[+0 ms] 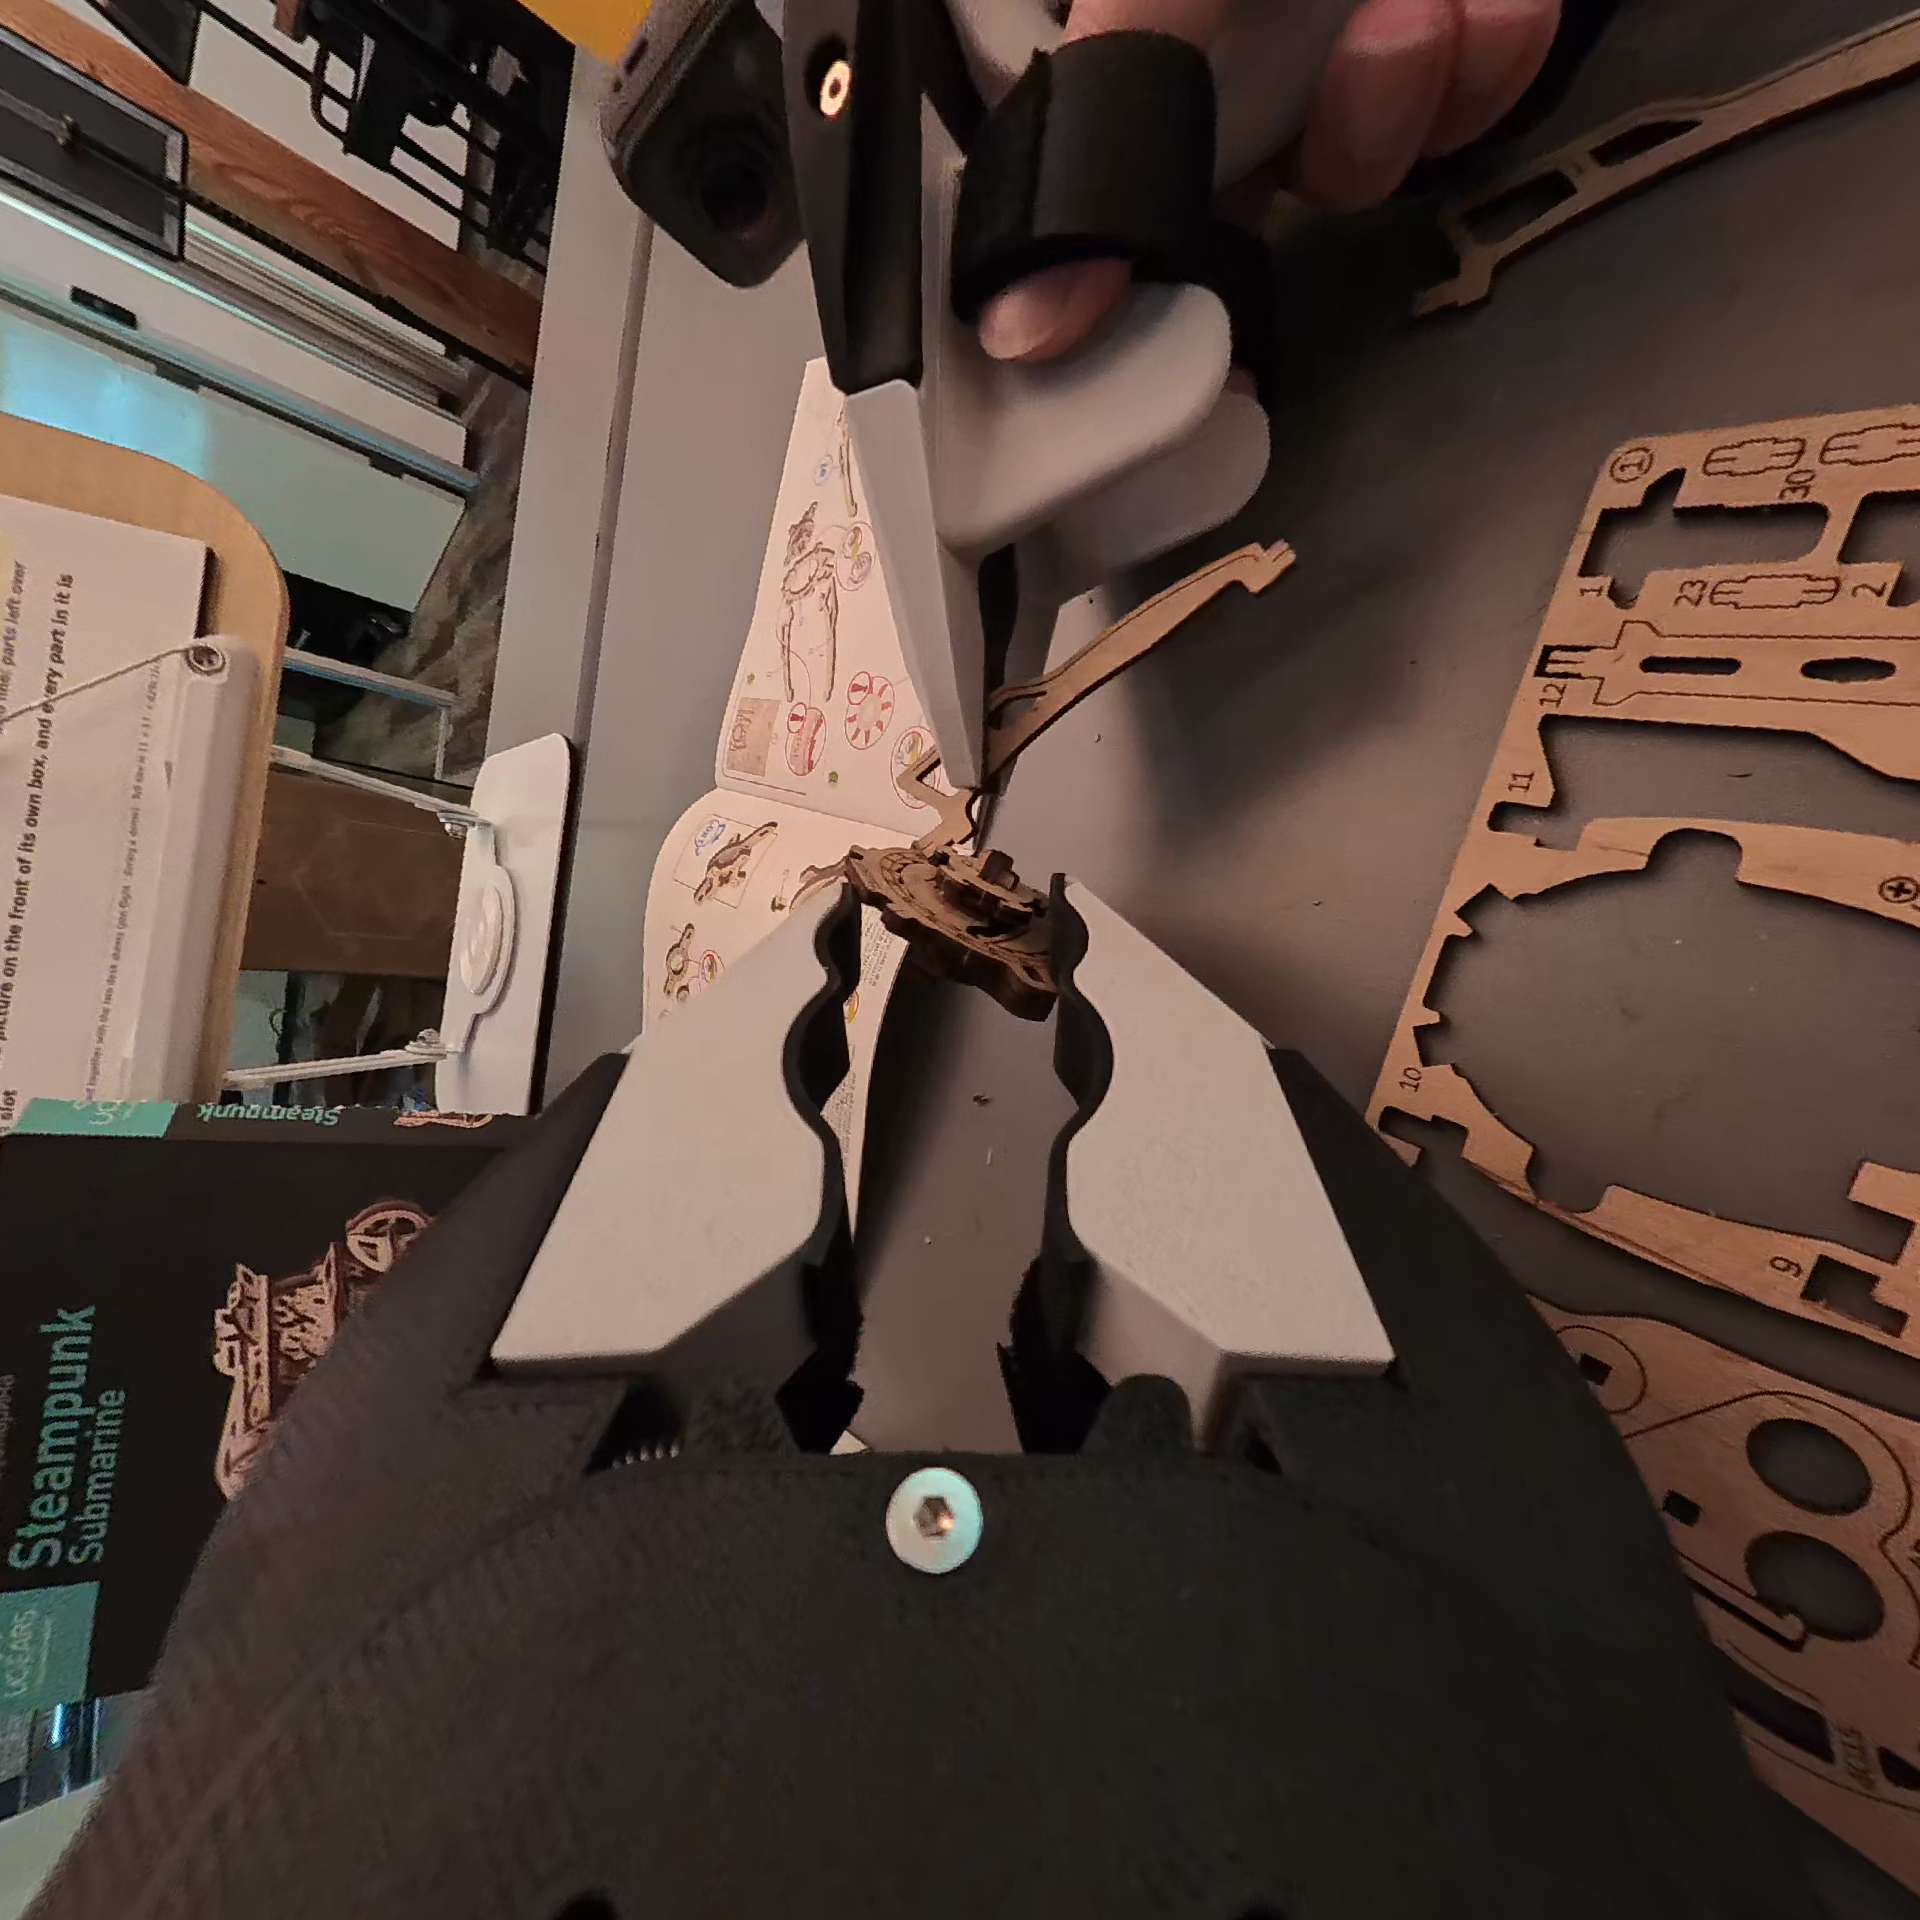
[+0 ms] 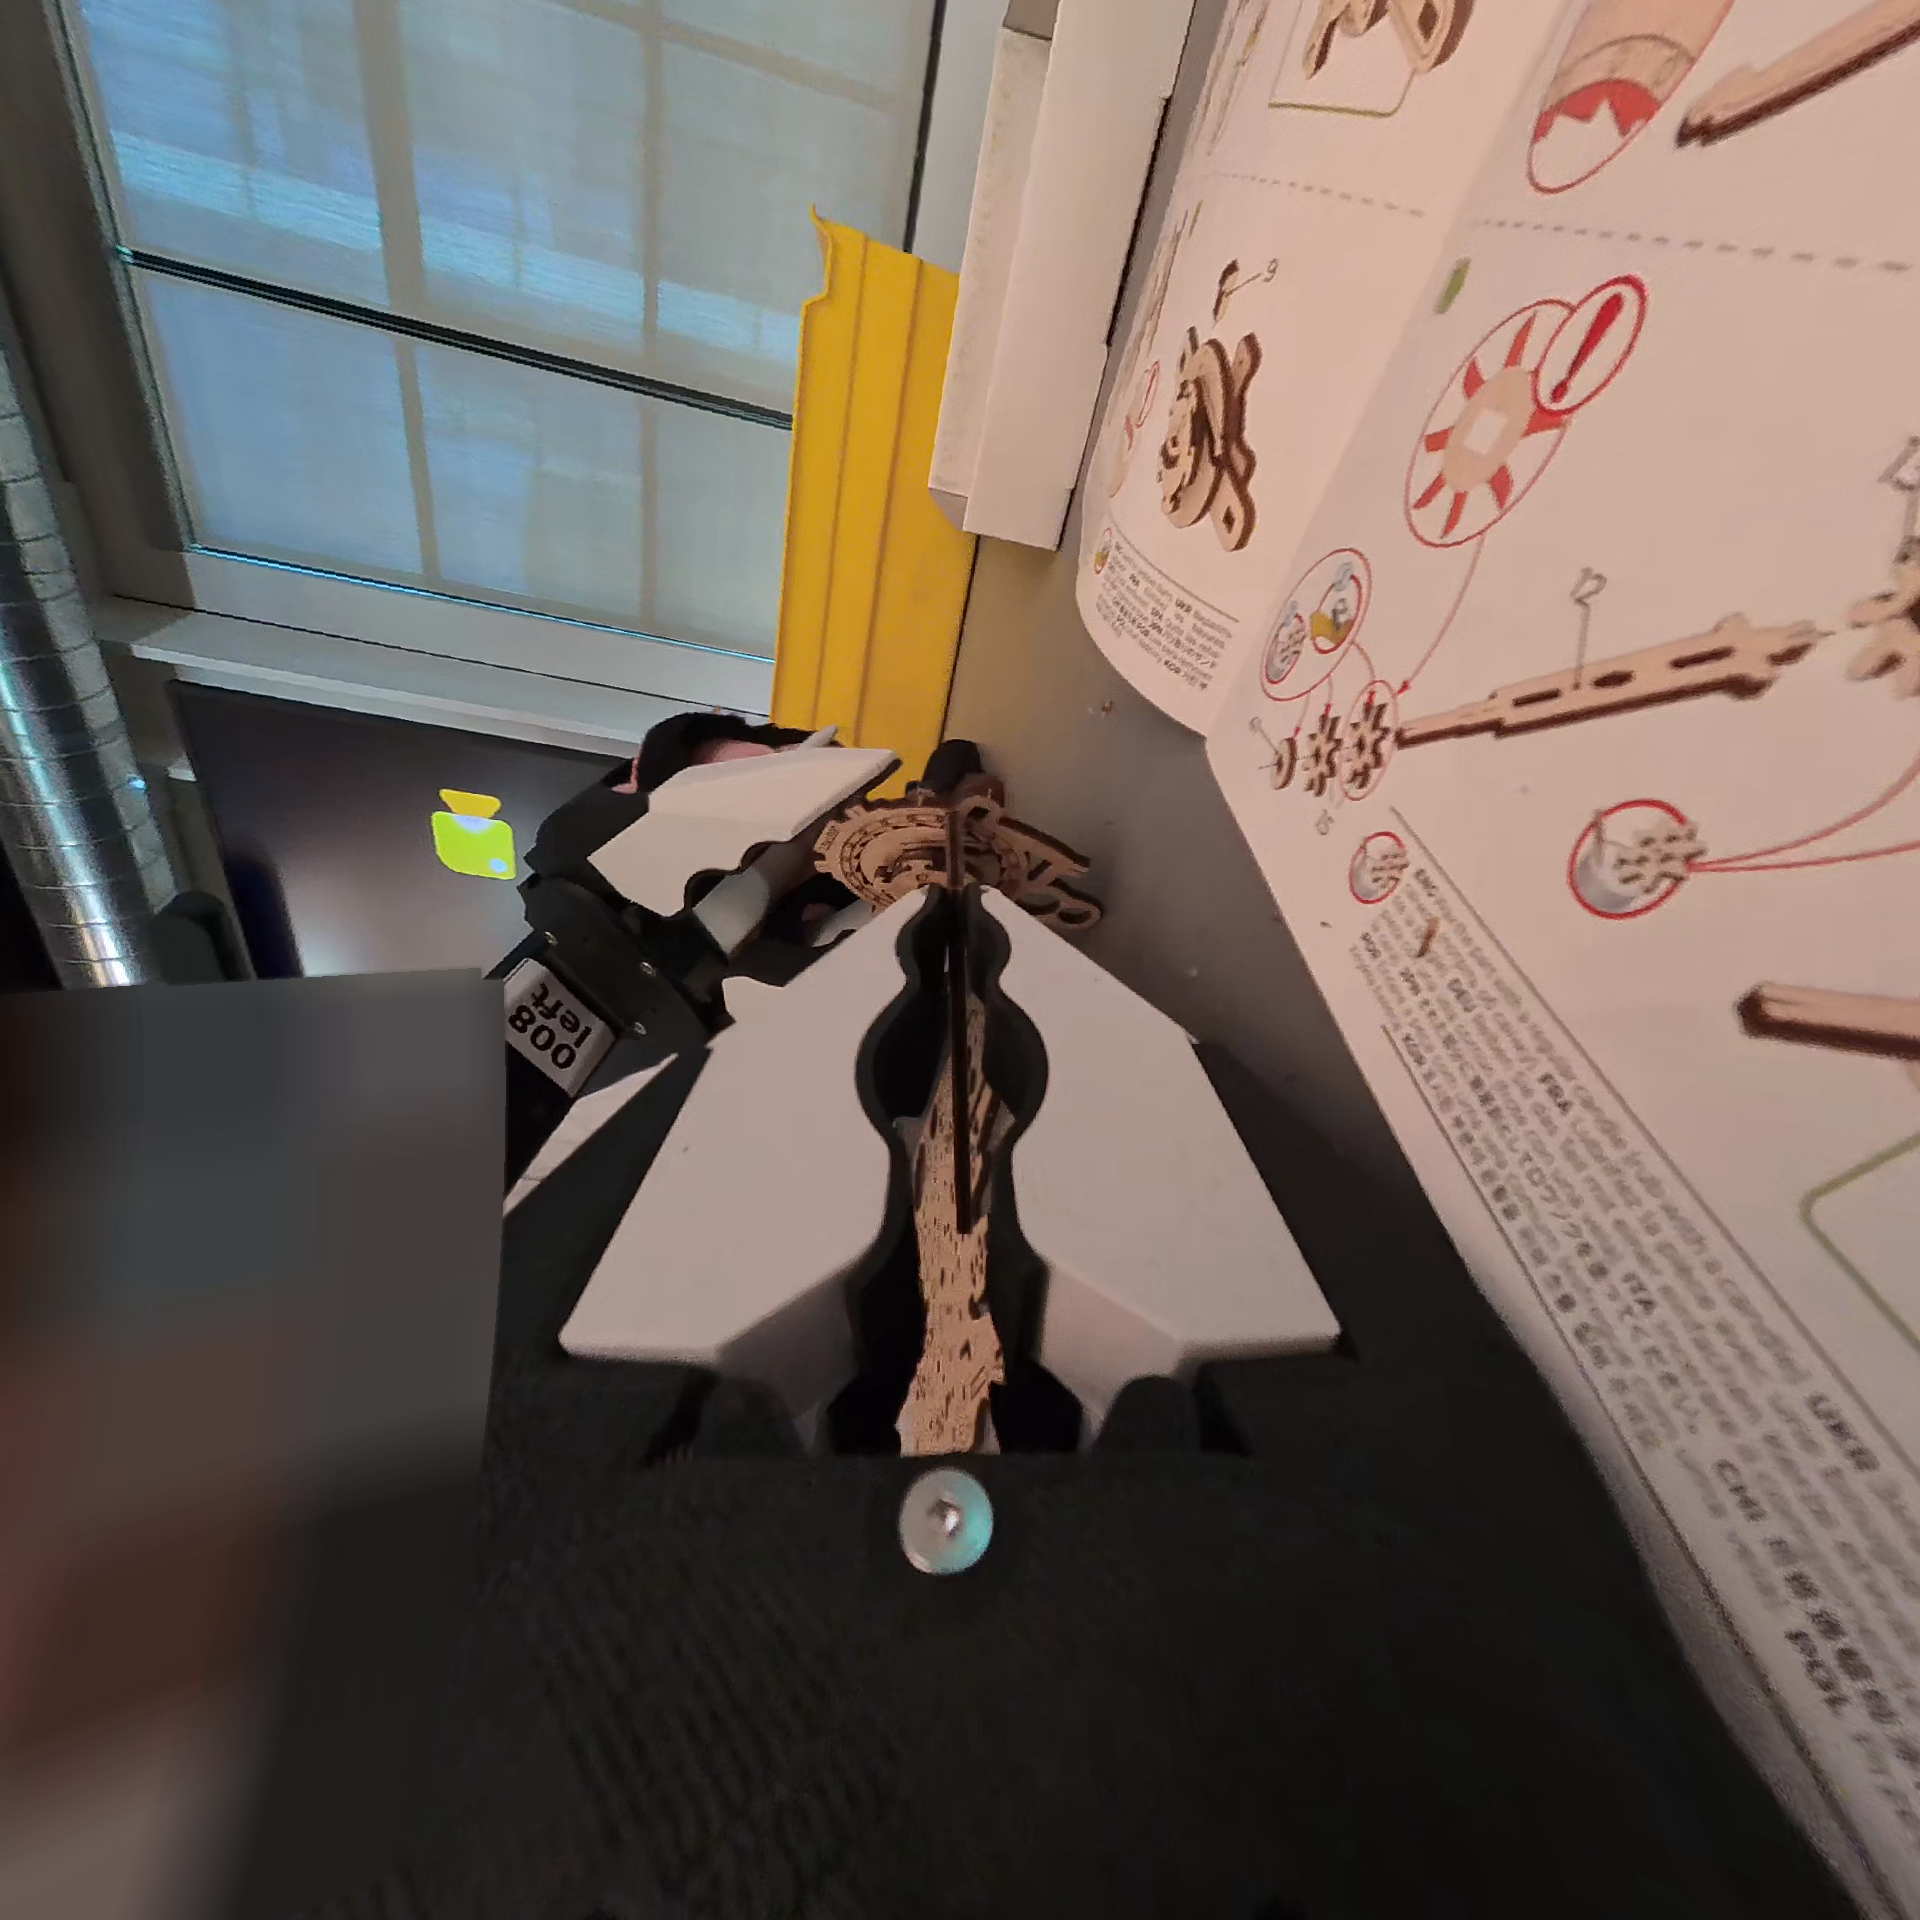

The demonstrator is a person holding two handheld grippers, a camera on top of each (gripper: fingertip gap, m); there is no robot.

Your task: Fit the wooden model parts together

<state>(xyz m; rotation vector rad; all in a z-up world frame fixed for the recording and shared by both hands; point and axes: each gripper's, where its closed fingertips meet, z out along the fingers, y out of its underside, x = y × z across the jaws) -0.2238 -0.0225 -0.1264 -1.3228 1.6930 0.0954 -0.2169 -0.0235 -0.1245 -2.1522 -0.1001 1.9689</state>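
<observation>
A dark wooden gear assembly sits between the fingertips of my left gripper, just above the grey table. The jaws stand apart by its width and press its two edges. My right gripper comes down from above, shut on a long thin wooden strip. The strip's lower end meets the top of the gear assembly. In the right wrist view my right gripper clamps the strip edge-on. The gear assembly lies just past its tips, with the left gripper at its left.
An open instruction booklet lies behind the parts. Punched-out wooden sheets lie to the right, with another sheet nearer. The black kit box stands at the left. A person's hand holds the right gripper.
</observation>
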